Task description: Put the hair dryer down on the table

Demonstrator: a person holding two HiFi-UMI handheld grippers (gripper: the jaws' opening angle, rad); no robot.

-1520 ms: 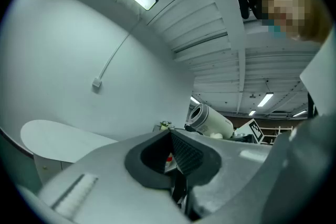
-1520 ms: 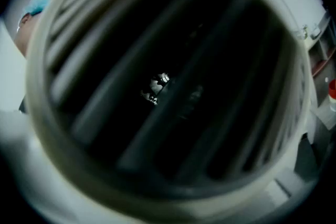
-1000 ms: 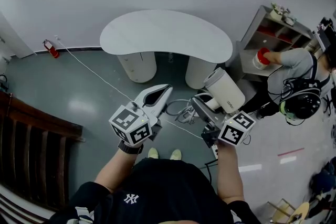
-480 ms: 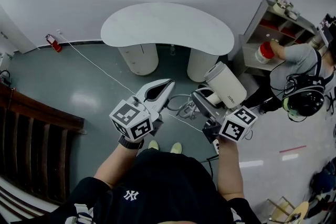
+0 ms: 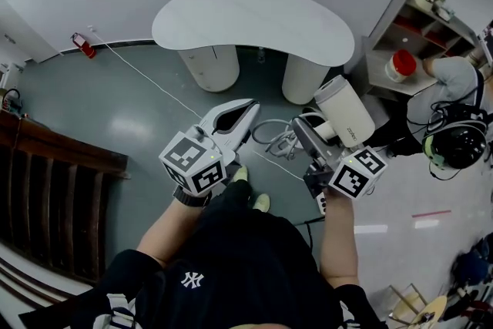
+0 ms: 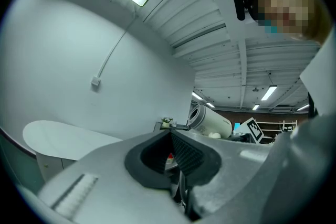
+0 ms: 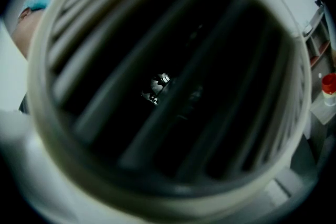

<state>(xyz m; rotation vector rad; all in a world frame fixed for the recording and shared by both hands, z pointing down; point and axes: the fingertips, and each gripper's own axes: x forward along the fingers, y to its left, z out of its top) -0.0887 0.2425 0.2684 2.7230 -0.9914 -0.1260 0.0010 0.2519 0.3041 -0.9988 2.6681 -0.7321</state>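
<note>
Well short of the white table, over the grey floor, the hair dryer hangs in the air at the right gripper, its barrel tilted up toward the table's right end. That gripper's own view is filled by the dryer's dark grille, so its jaws are out of sight; from the head view they seem clamped on the handle. The left gripper has its jaws closed tip to tip, holding nothing.
</note>
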